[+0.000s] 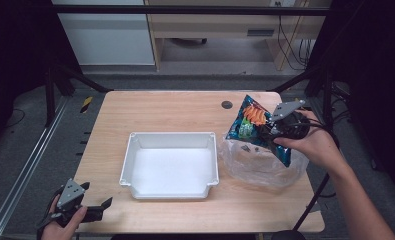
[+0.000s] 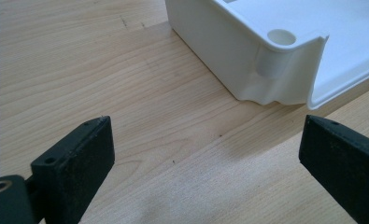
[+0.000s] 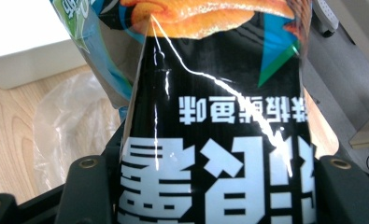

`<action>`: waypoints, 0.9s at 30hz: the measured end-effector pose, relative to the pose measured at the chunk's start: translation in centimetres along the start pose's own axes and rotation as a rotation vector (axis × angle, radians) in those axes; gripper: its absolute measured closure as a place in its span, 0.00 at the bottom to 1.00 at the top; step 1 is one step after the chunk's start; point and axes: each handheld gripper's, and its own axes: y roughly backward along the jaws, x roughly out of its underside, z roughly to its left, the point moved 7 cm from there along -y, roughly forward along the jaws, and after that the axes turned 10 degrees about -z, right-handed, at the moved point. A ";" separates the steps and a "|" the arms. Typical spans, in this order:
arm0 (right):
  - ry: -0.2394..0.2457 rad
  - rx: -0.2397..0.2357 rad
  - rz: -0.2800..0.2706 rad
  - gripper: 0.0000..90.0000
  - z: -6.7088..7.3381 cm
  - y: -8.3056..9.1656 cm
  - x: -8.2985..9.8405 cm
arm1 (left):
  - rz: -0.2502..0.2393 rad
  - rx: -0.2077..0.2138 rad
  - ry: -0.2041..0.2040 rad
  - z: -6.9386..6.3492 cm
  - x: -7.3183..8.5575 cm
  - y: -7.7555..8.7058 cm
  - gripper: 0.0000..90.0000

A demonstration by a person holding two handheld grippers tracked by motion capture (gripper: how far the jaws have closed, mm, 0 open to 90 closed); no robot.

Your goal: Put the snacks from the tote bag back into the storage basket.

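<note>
Two grippers | left gripper [image 1: 105,204] released, table edge | right gripper [image 1: 266,131] grasping snack bag [image 1: 252,120]

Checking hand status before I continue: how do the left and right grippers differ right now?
The left gripper is open with nothing between its jaws; the right gripper is shut on the snack bag. The left sits low at the table's near-left corner, short of the white bin; the right is raised over a clear plastic bag at the right. Both are hand-held.
</note>
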 end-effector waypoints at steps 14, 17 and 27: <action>0.028 -0.016 -0.044 0.44 1.2 -0.5 -2.8 | -0.001 -0.002 0.001 0.0 0.0 0.0 0.04; 0.034 -0.018 -0.047 0.44 1.4 -0.6 -3.2 | 0.000 -0.002 0.001 0.0 0.0 0.0 0.04; 0.069 -0.033 -0.068 0.44 2.7 -1.4 -5.6 | -0.001 -0.004 0.000 0.0 0.0 0.1 0.04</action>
